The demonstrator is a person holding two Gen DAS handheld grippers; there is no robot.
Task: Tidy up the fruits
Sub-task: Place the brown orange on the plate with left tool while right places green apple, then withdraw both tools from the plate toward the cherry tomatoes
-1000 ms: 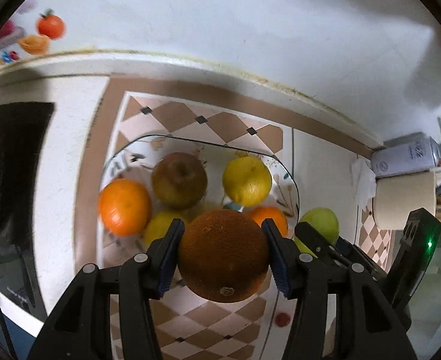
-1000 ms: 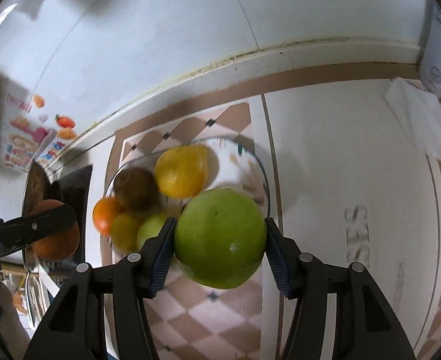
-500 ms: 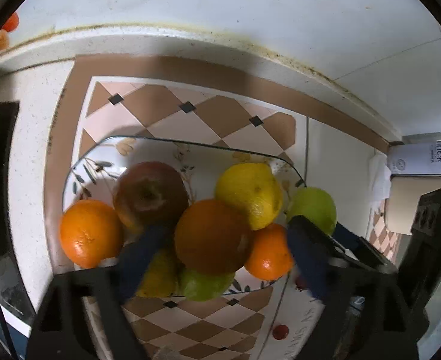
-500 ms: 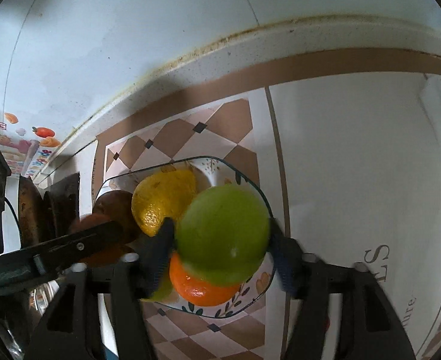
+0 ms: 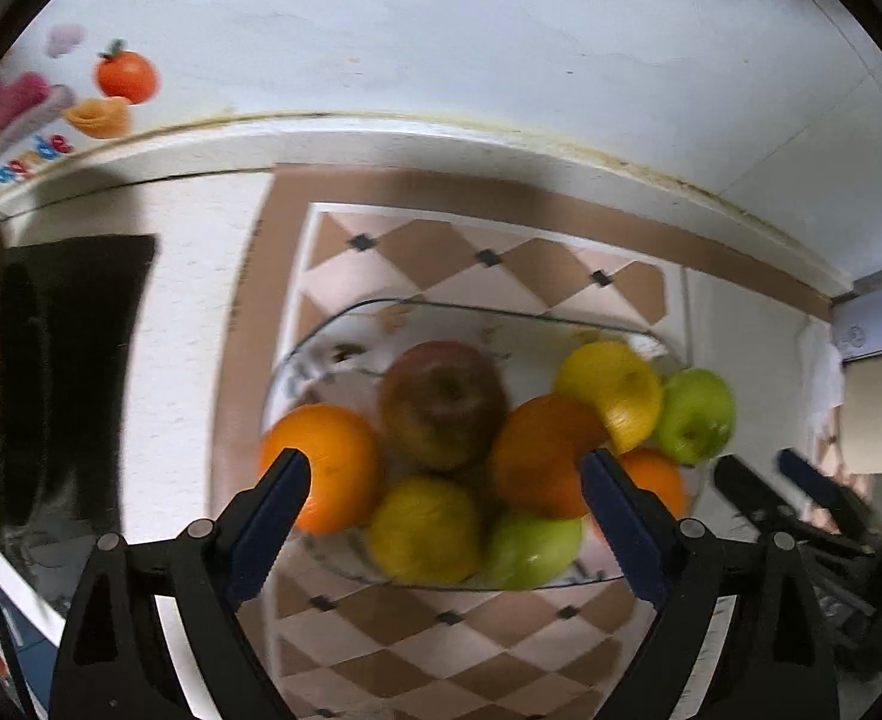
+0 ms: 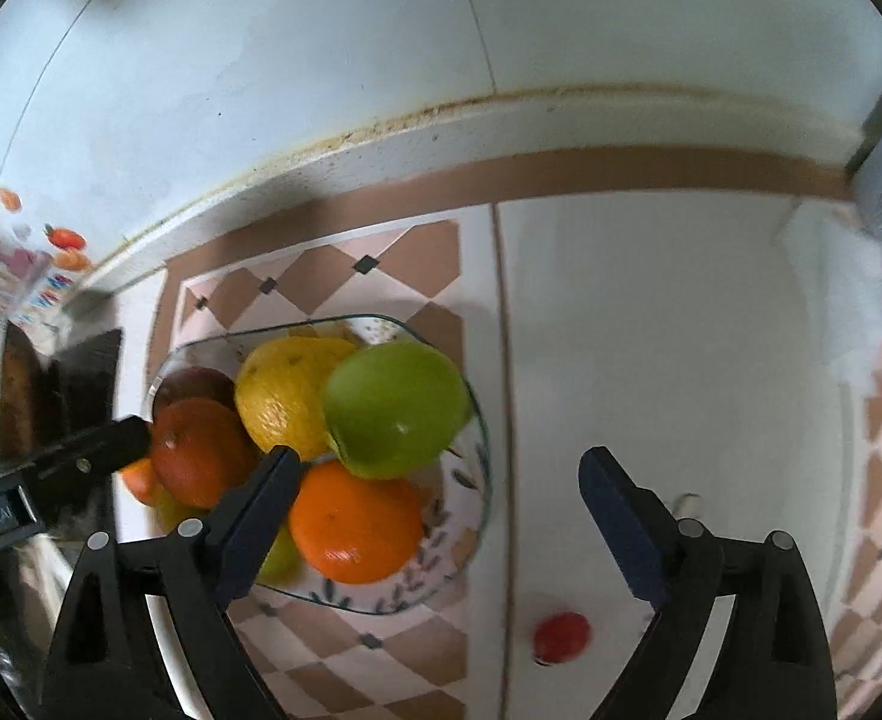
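A glass plate on the tiled counter holds a pile of several fruits. My left gripper hangs open above it, nothing between its pads. Below it lie a dark orange, a red-brown apple, a bright orange and a lemon. My right gripper is over the plate's right rim, its jaws opening and empty. The big green apple rests on the pile beside the lemon, above an orange. The left gripper's finger shows at the left.
A black stove top lies left of the plate. A white box and crumpled tissue sit at the right. A small red spot marks the counter near the right gripper. The wall with a fruit sticker runs behind.
Both grippers have opened. The left one let go of the dark orange and the right one let go of the green apple; both fruits now lie on the pile.
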